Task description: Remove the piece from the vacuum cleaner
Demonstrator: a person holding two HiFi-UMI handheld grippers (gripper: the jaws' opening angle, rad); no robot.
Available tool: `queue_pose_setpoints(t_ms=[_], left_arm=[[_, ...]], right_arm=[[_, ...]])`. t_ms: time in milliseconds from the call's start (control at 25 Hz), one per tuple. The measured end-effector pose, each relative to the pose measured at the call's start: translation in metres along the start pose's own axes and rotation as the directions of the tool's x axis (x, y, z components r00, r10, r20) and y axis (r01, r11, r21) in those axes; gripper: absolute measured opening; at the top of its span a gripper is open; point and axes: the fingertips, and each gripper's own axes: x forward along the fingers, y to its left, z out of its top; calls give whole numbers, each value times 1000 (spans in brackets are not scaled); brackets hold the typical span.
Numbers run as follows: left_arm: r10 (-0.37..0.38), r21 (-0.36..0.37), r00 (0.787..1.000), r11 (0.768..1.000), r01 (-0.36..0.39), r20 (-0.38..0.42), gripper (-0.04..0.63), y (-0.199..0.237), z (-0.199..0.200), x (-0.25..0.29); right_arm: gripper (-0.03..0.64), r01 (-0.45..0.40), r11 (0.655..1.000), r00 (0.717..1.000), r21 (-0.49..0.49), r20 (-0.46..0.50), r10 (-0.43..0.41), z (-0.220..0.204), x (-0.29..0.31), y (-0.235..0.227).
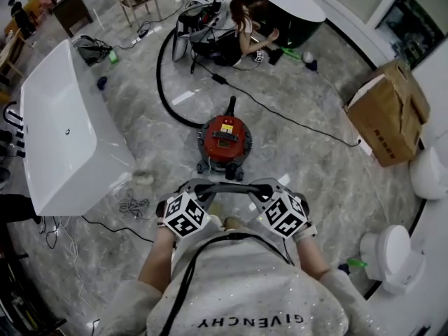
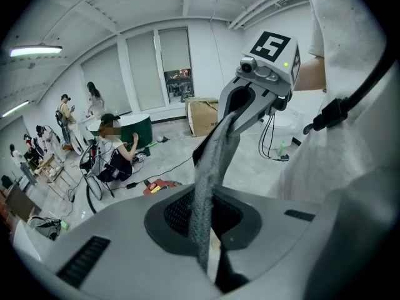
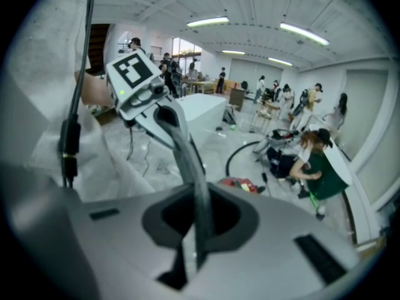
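Observation:
The red canister vacuum cleaner (image 1: pixel 224 140) stands on the marble floor ahead of me; it also shows small and low in the left gripper view (image 2: pixel 159 185) and the right gripper view (image 3: pixel 240 184). Its black hose (image 1: pixel 164 82) curves off to the back. I hold both grippers close to my chest, well short of the vacuum. My left gripper (image 1: pixel 215 186) and right gripper (image 1: pixel 235 186) point at each other, tips meeting. Each is shut with nothing between its jaws. In the left gripper view the shut fingers (image 2: pixel 206 192) reach up to the right gripper's marker cube (image 2: pixel 275 49).
A white bathtub (image 1: pixel 59 131) lies at the left and a cardboard box (image 1: pixel 388 110) at the right. A toilet (image 1: pixel 392 254) stands near right. A black cord (image 1: pixel 294 117) crosses the floor. A person (image 1: pixel 241 30) crouches at the back among equipment. Loose cables (image 1: pixel 133 205) lie near my left.

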Motion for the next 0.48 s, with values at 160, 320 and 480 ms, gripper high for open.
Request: queue_pose_setpoints(t_ms=[160, 320, 480], left_arm=[[-8, -29, 1000, 1000, 9, 23, 33, 9, 6, -5], [-5, -40, 999, 999, 7, 35, 34, 15, 13, -11], [-8, -39, 999, 999, 10, 50, 34, 21, 19, -11]], right_arm=[[31, 8, 1000, 1000, -2, 20, -8, 9, -1, -8], [31, 14, 1000, 999, 8, 40, -15, 17, -5, -13], [31, 6, 1000, 999, 11, 45, -7, 21, -7, -18]])
